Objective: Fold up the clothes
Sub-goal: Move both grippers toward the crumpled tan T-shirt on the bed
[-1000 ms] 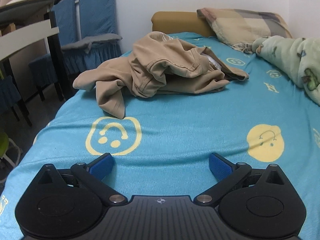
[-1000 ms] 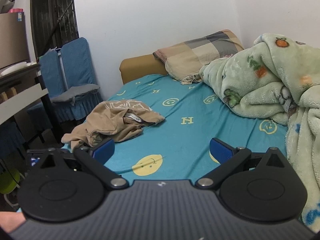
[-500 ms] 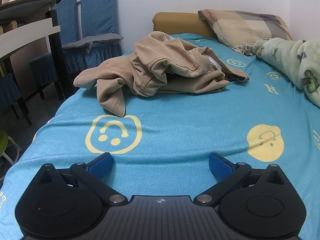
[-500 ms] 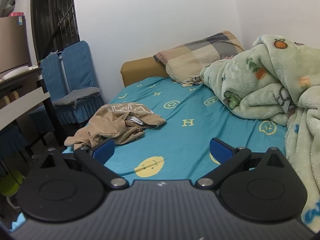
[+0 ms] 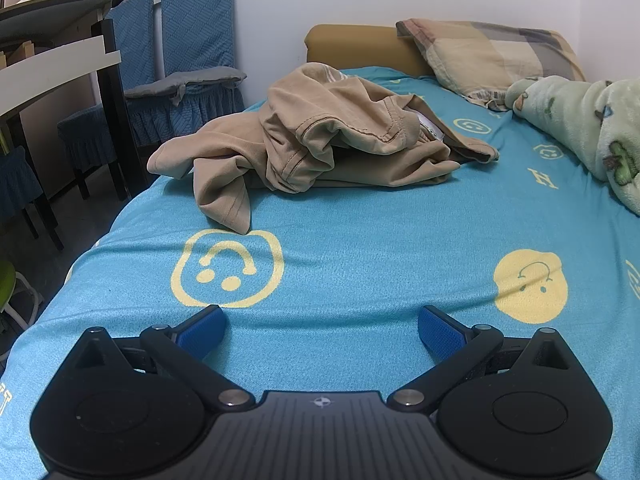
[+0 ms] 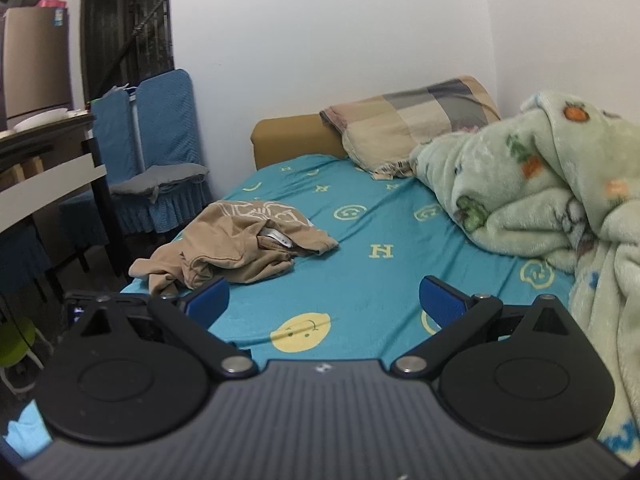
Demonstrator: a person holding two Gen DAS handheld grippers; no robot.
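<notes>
tan garment (image 5: 320, 144) crumpled on bed (image 5: 360, 240) | left claw (image 5: 320, 330), right claw (image 6: 324, 300) both spread, empty | step: approach | next: find an edge

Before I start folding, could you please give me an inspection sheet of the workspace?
Surface: bed with a blue smiley-print sheet, mostly bare near the grippers.
Job's things: one tan garment, crumpled in a heap near the bed's left edge, not yet touched.
Clutter: green fleece blanket bunched along the right side; plaid pillow at the head.
Grippers: left gripper open and empty, low over the sheet; right gripper open and empty, farther back from the garment.
Cables: nothing seen.
Surroundings: blue-covered chairs and a table left of the bed; white wall behind.
</notes>
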